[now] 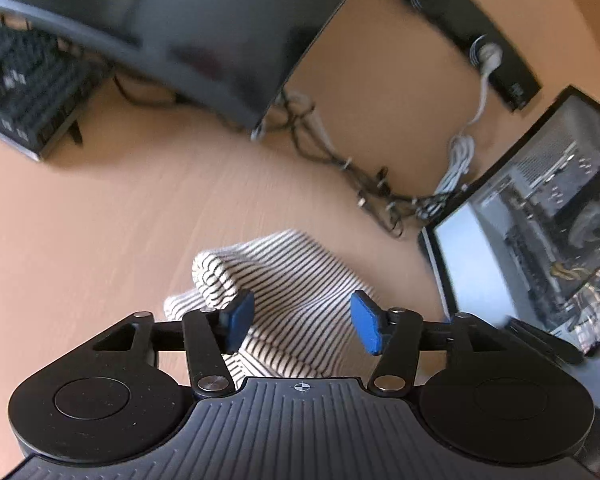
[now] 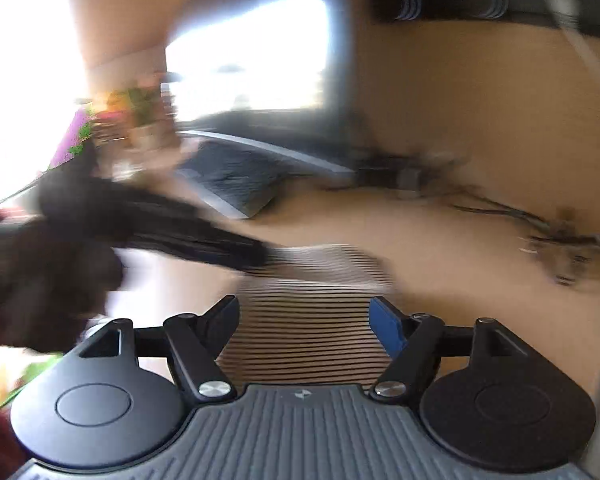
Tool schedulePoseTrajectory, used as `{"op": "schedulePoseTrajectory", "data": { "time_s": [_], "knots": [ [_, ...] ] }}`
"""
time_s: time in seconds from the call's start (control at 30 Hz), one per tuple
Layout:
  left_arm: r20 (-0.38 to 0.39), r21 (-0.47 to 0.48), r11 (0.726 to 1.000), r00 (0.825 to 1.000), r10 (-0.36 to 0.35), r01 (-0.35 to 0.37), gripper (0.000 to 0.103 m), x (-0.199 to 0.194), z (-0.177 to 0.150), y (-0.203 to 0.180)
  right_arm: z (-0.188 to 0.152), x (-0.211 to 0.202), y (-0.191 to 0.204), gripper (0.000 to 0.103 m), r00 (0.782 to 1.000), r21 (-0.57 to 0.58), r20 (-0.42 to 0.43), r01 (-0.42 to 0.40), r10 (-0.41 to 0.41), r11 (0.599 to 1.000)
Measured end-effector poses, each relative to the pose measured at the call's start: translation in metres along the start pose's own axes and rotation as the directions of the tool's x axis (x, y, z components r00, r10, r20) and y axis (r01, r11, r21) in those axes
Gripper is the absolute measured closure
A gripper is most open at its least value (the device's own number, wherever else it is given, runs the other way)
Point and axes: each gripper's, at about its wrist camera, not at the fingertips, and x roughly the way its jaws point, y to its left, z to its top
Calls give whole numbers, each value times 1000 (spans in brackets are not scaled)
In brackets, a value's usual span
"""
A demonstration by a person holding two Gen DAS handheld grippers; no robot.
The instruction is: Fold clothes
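A white garment with thin dark stripes (image 1: 292, 280) lies bunched on the wooden desk (image 1: 100, 220), one edge rolled up at its left. My left gripper (image 1: 303, 320) hovers over it, blue pads wide apart, the cloth showing between them unpinched; the left pad sits close beside the rolled edge. In the blurred right wrist view the same striped cloth (image 2: 308, 320) lies flat under my right gripper (image 2: 305, 324), which is open and holds nothing. The left gripper (image 2: 172, 228) reaches in from the left over the cloth's far edge, held by a person's hand in a dark red sleeve (image 2: 4, 280).
A black keyboard (image 1: 24, 80) and a curved monitor (image 1: 200, 20) stand at the back left. A tangle of cables (image 1: 360, 172) runs along the wall. A glass-sided computer case (image 1: 540, 220) stands close on the right. A power strip (image 1: 480, 40) is on the wall.
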Motion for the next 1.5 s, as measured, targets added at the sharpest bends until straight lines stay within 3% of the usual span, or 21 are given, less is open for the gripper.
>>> {"op": "schedulePoseTrajectory", "data": {
  "time_s": [0.1,0.2,0.4,0.63,0.9,1.23,1.5],
  "knots": [
    [30,-3,998,998,63,-63,31,-21,-1,-8,-3,10,-24,31,998,58,-15,57,-56,997],
    [7,-66,993,995,97,-96,22,-26,-8,-8,-11,21,-37,29,997,108,-47,63,-58,992],
    [-94,-148,983,991,96,-109,21,1,-31,-8,-21,56,-50,27,994,158,-107,30,-13,987],
    [-173,-148,976,976,133,-160,18,29,-44,1,-22,67,-49,20,993,147,-118,-7,24,989],
    [-203,-225,970,978,47,-93,19,44,-52,21,-29,75,-56,15,989,190,-140,-20,48,982],
    [-192,-227,974,981,-35,-9,31,50,-55,25,-39,85,-59,10,973,283,-178,-92,147,955],
    [-154,-264,964,987,-51,8,34,41,-49,47,-28,99,-39,21,970,257,-177,-119,168,959]
  ]
}}
